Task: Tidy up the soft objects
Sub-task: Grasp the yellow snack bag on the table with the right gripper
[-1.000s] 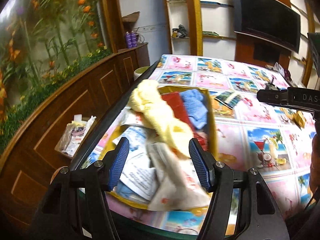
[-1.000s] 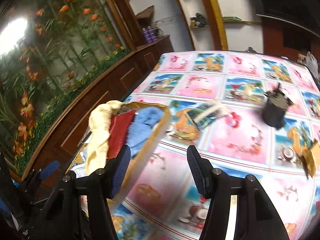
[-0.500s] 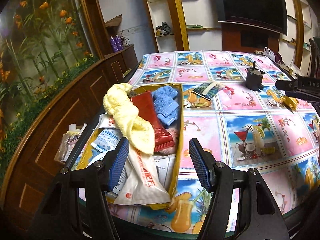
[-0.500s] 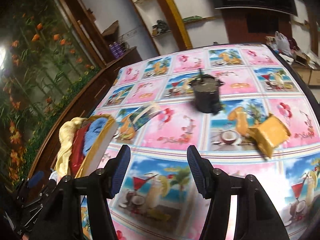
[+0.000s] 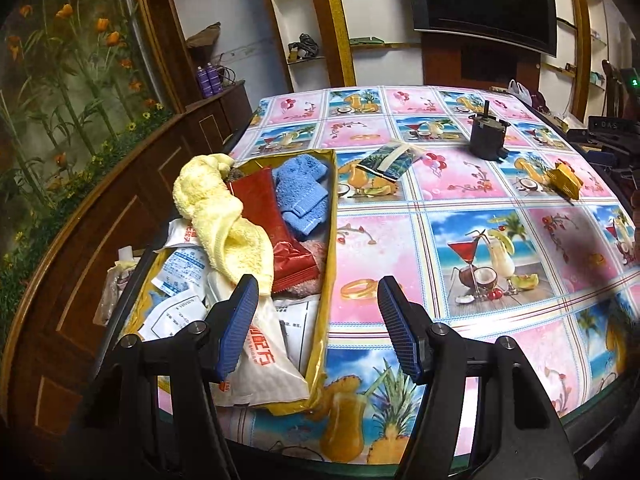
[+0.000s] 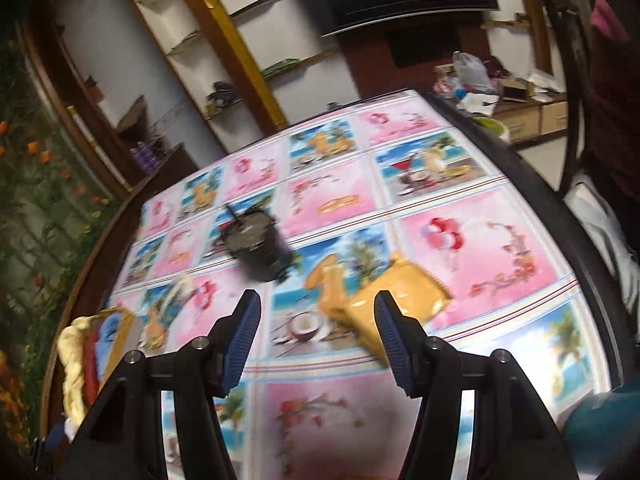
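Room: wood-panelled walls, flower mural at left of both views, shelves and dark screen (image 5: 486, 4) at upper middle.
Worktop (image 5: 460, 184): covered by a glossy cloth printed with pink and tropical-drink squares; fills most of both views.
Gold tray (image 5: 330, 248): long, shallow, at left of the left wrist view, running from lower left toward centre; seen small at lower left edge of the right wrist view.
Yellow towel (image 5: 218, 216): bunched, lying in the tray and draped over its left side.
Blue cloth (image 5: 302, 194): folded, in the far right part of the tray.
Red packet (image 5: 272, 232): lying lengthwise in the tray between yellow towel and blue cloth.
White sachets (image 5: 260, 356): piled in the near end of the tray, printed, partly behind the left finger.
Patterned pouch (image 5: 390, 160): flat on the worktop, just right of the tray's far end, apart from it.
Black cylinder (image 5: 486, 136): upright on the worktop, upper right of centre; blurred in the right wrist view.
Yellow packet (image 6: 394, 294): on the worktop, lower centre of the right wrist view, partly behind the right finger; whether touching cannot be told.
Left gripper (image 5: 316, 326): jaws apart, nothing between them, above the tray's near right edge.
Right gripper (image 6: 316, 338): jaws apart, empty, above the worktop just before the yellow packet; view blurred.
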Tool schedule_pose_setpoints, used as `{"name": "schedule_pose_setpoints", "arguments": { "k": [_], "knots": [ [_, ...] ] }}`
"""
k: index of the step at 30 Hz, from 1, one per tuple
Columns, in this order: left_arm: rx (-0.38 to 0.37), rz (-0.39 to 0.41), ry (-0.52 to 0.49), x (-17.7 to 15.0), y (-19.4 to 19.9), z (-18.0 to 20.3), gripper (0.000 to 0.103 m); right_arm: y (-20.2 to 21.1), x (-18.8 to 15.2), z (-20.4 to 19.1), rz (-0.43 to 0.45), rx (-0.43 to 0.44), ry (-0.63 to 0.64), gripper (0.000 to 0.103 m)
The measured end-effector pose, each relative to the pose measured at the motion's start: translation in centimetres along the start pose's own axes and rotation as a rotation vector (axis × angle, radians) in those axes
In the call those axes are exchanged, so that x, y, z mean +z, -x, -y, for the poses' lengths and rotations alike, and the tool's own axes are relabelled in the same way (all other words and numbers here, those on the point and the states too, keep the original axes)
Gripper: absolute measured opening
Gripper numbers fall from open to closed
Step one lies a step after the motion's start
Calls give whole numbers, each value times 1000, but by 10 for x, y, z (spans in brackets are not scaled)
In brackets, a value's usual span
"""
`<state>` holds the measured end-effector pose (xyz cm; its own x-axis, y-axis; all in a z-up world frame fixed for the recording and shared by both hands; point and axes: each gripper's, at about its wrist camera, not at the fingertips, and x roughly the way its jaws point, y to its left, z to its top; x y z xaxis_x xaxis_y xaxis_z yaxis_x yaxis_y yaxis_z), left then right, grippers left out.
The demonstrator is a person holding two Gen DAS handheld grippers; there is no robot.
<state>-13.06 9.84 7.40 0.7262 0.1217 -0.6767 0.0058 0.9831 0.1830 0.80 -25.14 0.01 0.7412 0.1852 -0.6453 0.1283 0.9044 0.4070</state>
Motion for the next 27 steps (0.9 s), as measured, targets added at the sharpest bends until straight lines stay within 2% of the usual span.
{"name": "schedule_pose_setpoints", "arguments": {
  "k": [4,7,9,12,15,20,22,23,25,27],
  "knots": [
    [-35,-18,-4,-3,-5,2,62,-24,6,13,-35,-109,9,59],
    [-46,-21,-5,-4,-5,2,62,-45,8,18,-52,-222,51,59],
    [-49,-20,-4,-4,-5,1,63,-59,7,18,-83,-247,103,59],
    [-47,-24,-1,-4,-7,1,62,-63,1,7,-111,-233,190,56],
    [-53,-33,0,-4,-10,2,62,-59,-9,-8,-158,-178,240,52],
    [-91,-53,-15,-3,-14,7,62,-50,-48,-48,-234,-99,412,52],
    [-127,-69,-12,1,-17,8,62,-47,-67,-64,-286,-39,481,52],
    [-158,-79,-9,6,-19,8,62,-43,-72,-70,-286,-15,505,53],
    [-220,-90,2,19,-23,8,62,-32,-72,-76,-232,14,508,53],
    [-281,-93,23,42,-32,8,62,-23,-65,-73,-155,38,470,60]
  ]
}}
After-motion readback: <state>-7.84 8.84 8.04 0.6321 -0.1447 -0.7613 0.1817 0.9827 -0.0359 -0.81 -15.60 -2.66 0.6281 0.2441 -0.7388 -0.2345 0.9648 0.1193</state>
